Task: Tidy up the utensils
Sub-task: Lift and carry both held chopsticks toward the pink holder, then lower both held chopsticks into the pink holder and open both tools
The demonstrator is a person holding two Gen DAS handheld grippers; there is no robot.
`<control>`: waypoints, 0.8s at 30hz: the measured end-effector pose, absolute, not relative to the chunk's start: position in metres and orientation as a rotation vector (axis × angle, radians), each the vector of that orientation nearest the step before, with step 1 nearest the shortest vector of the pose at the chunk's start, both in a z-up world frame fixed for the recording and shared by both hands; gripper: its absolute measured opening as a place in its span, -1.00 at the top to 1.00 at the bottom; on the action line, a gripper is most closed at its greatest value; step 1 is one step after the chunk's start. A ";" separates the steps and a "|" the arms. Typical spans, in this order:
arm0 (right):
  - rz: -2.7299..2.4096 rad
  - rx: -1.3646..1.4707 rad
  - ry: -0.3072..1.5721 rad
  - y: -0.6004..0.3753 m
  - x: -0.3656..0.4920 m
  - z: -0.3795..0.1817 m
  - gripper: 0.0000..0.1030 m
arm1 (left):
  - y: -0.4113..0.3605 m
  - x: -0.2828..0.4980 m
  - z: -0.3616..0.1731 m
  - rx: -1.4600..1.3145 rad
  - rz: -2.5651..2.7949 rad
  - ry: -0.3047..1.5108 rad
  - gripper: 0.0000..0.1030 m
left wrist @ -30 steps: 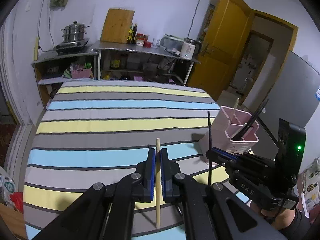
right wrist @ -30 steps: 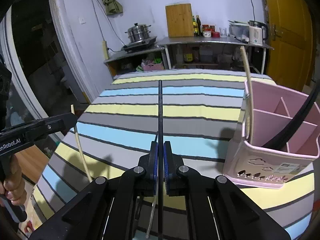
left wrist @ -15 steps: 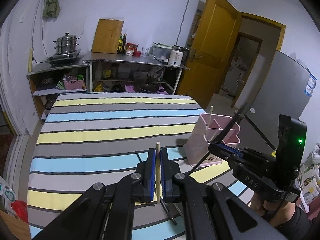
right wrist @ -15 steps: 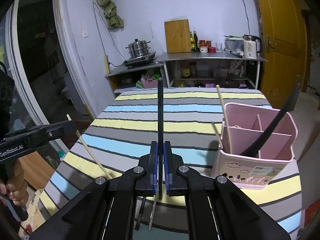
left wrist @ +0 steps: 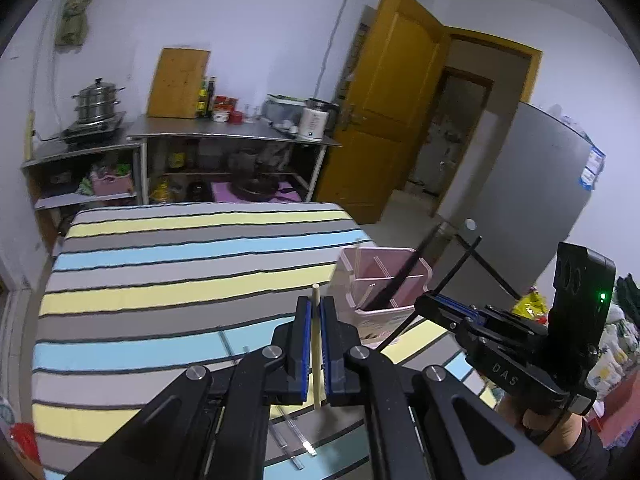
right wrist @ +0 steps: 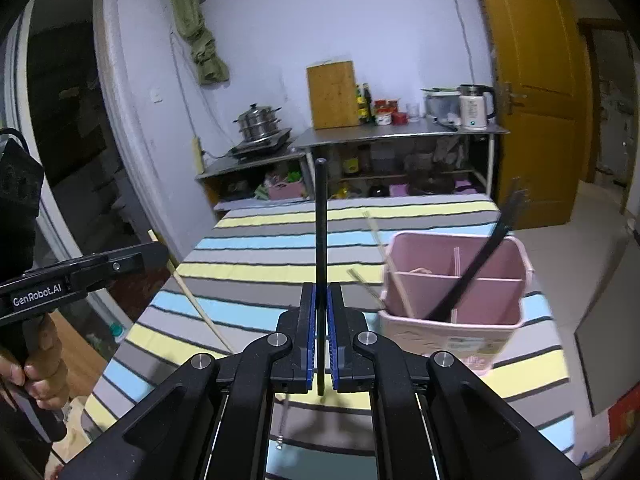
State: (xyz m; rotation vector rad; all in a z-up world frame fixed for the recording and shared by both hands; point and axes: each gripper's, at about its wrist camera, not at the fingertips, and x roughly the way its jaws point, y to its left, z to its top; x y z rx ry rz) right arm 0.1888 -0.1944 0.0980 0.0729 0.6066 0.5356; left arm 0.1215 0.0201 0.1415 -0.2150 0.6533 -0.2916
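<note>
My left gripper (left wrist: pixel 316 312) is shut on a pale wooden chopstick (left wrist: pixel 316 336) and holds it upright above the striped table. My right gripper (right wrist: pixel 321 300) is shut on a black chopstick (right wrist: pixel 321 240), also upright. The pink divided utensil holder (right wrist: pixel 454 300) stands on the table's right side, to the right of both grippers, and also shows in the left wrist view (left wrist: pixel 380 284). It holds a black utensil (right wrist: pixel 472 268) and pale chopsticks (right wrist: pixel 386 256). The right gripper shows in the left wrist view (left wrist: pixel 432 304), the left gripper in the right wrist view (right wrist: pixel 156 254).
Clear and thin dark utensils (left wrist: pixel 294 436) lie on the striped tablecloth (left wrist: pixel 180 272) near its front edge. A kitchen shelf with a pot (left wrist: pixel 98 98), cutting board (left wrist: pixel 178 82) and kettle (left wrist: pixel 314 122) stands behind. A yellow door (left wrist: pixel 384 92) and a grey fridge (left wrist: pixel 528 184) are at right.
Both grippers have risen and pulled back from the table with their chopsticks; the holder looks smaller and lower in both views.
</note>
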 end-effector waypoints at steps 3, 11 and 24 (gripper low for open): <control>0.504 0.081 0.592 -0.209 0.188 0.106 0.90 | 0.003 0.133 0.149 -0.210 -0.330 0.647 0.92; 0.428 0.119 0.534 -0.247 0.195 0.133 0.90 | -0.035 0.164 0.174 -0.177 -0.403 0.623 0.92; 0.371 0.160 0.464 -0.269 0.228 0.158 0.90 | -0.060 0.218 0.198 -0.171 -0.416 0.570 0.92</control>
